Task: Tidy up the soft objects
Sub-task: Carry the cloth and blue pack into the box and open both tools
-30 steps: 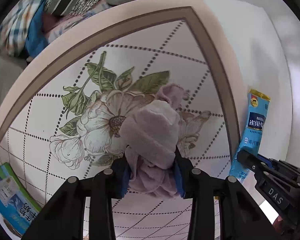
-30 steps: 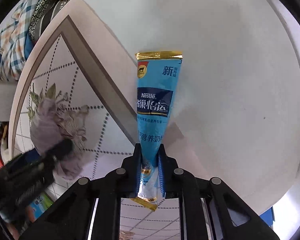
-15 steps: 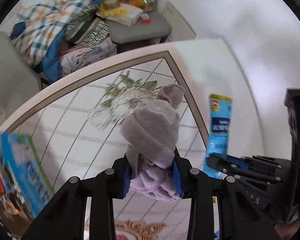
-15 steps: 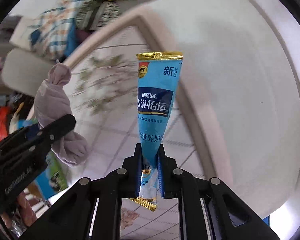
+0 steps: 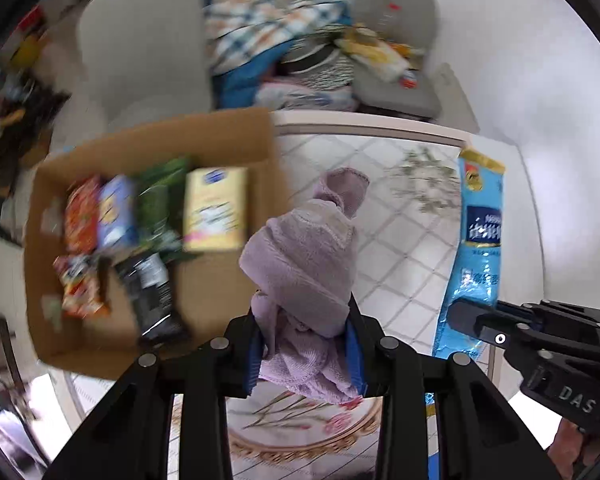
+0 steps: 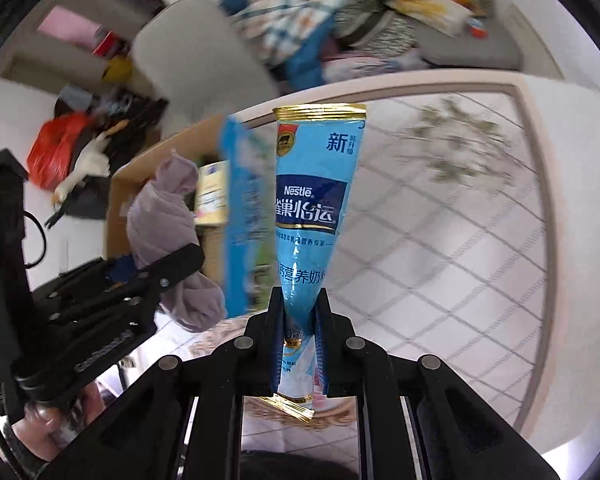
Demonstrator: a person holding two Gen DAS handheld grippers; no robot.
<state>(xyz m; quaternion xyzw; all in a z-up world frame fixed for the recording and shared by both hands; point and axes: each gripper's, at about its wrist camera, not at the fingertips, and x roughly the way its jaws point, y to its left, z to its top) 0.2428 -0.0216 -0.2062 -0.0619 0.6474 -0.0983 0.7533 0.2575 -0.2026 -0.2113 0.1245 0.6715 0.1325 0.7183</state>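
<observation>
Change since a second ago: both grippers have lifted off the floral tabletop and swung left, so a cardboard box, unseen before, now fills the left of the left wrist view.
Left gripper (image 5: 306, 350): clamped on a rolled lilac towel (image 5: 306, 264), blue pads pressing its lower folds on both sides.
Lilac towel: held in the air, its knotted tip pointing up and away, just right of the box's near corner; also seen from the right wrist view (image 6: 168, 236), in front of the box.
Right gripper (image 6: 298, 344): pinched tight on the lower end of a blue Nestle milk powder sachet (image 6: 312, 208).
Sachet: upright between the fingers, gold crimped seal at top and bottom, over the tiled table; from the left wrist view it stands to the right of the towel (image 5: 478, 248).
Cardboard box (image 5: 224, 136): open-topped, holding a yellow carton (image 5: 216, 208), red, blue and green snack packets (image 5: 100, 216) and a black packet (image 5: 152, 292); all motion-blurred.
Table (image 6: 452, 240): white diamond-grid tile top with a flower print and a pale border.
Background: grey sofa (image 5: 140, 44) piled with a plaid blanket (image 5: 252, 16) and folded fabrics.
</observation>
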